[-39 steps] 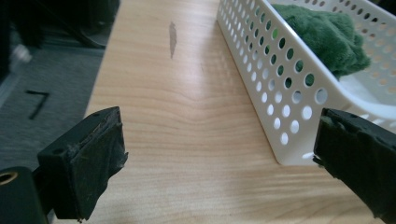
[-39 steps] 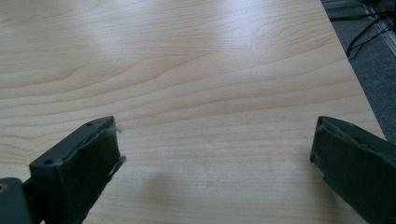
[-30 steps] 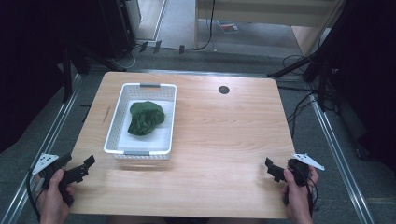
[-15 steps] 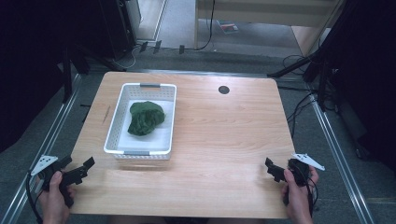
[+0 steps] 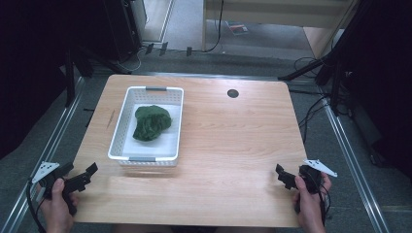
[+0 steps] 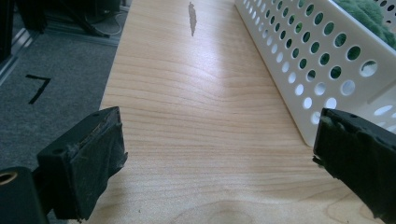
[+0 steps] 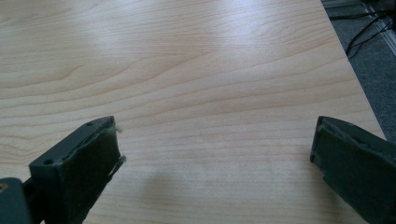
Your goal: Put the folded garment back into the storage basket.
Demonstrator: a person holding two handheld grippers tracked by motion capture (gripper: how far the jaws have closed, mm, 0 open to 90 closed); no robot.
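Two grippers, left gripper (image 5: 89, 174) and right gripper (image 5: 282, 175), both spread wide and empty; one white basket (image 5: 122, 130) just ahead-right of the left — one green cloth (image 5: 151, 122) inside; table (image 5: 233, 141) beneath both.

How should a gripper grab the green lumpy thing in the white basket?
Probably from straight above: the basket walls stand on every side of the green lump. Close the jaws across its narrower width, near the humped middle, where it stands highest. The left gripper is on the basket's side of the table, with its jaws wide open, so it looks the handier one.
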